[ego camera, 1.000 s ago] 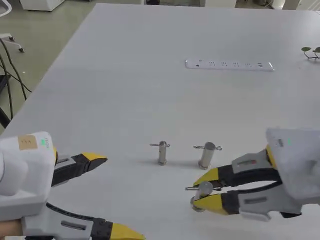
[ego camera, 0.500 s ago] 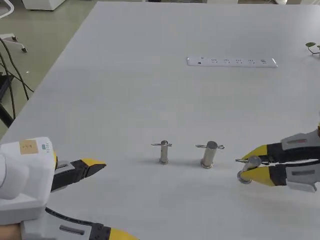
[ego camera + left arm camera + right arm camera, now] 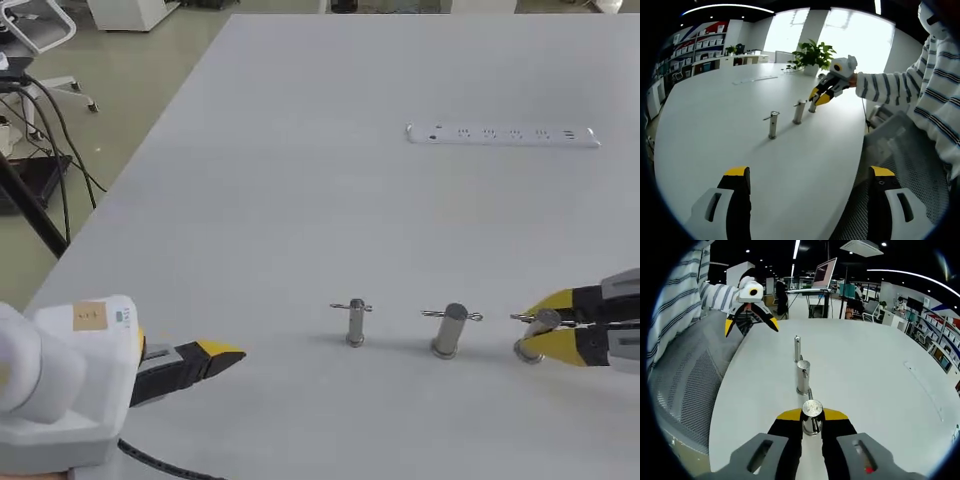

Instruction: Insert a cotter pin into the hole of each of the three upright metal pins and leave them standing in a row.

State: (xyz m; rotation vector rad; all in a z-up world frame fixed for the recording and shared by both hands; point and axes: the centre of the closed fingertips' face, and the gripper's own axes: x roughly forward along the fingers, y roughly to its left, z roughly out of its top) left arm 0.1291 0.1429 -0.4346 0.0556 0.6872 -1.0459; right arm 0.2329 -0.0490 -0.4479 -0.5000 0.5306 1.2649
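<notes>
Head view, item one: the left metal pin (image 3: pixel 356 324) stands upright on the white tabletop (image 3: pixel 300 200). It is a slim silver cylinder. A thin wire cotter pin (image 3: pixel 349 306) passes crosswise through it just below the top.

Item two: the middle metal pin (image 3: pixel 448 333) stands upright just to the right. It is thicker, with a flat cap, and a second cotter pin (image 3: pixel 452 315) runs crosswise under that cap, its ends showing on both sides.

Item three: the third metal pin (image 3: pixel 811 411) is clamped between the yellow-tipped jaws of the right hand-held gripper (image 3: pixel 556 325), at the right end of the same row. In the right gripper view its round polished cap sits between the jaw tips, with the other two pins lined up beyond it. A wire end projects from its top on the side facing the middle pin. Whether its base bears on the tabletop cannot be told.

Item four: the left hand-held gripper (image 3: pixel 810 174) is at the near left, jaws spread wide and holding nothing, well apart from the row.

Item five: a white power strip (image 3: pixel 503 135) lies far back on the tabletop.
</notes>
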